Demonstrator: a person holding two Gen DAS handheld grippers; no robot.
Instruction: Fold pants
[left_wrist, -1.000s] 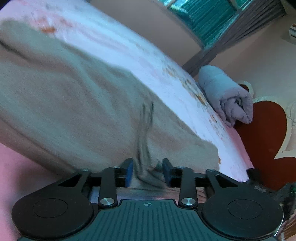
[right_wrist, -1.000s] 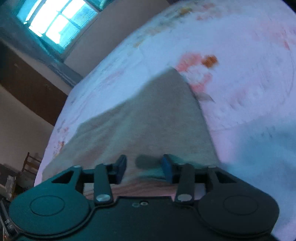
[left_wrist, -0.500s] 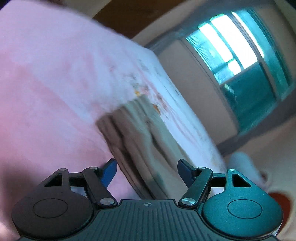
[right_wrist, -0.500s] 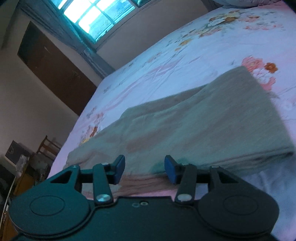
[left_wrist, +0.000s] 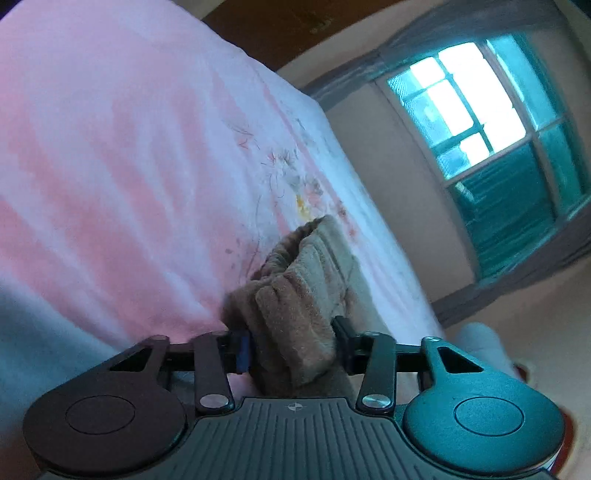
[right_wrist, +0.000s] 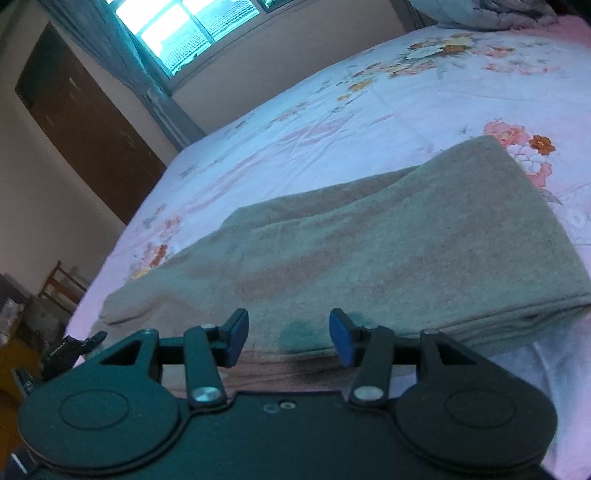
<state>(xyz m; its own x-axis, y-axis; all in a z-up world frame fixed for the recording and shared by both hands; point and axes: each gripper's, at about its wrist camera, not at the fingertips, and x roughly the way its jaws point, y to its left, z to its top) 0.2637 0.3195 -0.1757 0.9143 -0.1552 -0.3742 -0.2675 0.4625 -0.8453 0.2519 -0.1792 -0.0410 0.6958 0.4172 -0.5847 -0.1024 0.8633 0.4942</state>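
Observation:
Tan-grey pants (right_wrist: 388, 243) lie lengthwise on the pink floral bed sheet (right_wrist: 369, 99), folded along their length. In the left wrist view one bunched end of the pants (left_wrist: 295, 306) sits between the jaws of my left gripper (left_wrist: 291, 341), which are closed on the thick fabric. My right gripper (right_wrist: 288, 338) is open and empty, its blue pads (right_wrist: 236, 332) just above the near long edge of the pants.
A window (left_wrist: 480, 122) and a grey curtain are beyond the bed. A dark wooden door (right_wrist: 85, 122) and a chair (right_wrist: 59, 284) stand to the left in the right wrist view. A rolled blanket (right_wrist: 480, 11) lies at the bed's far end.
My left gripper swung to the pants' end, opened, then closed on the bunched fabric. My right gripper pulled back and levelled out over the pants' near edge.

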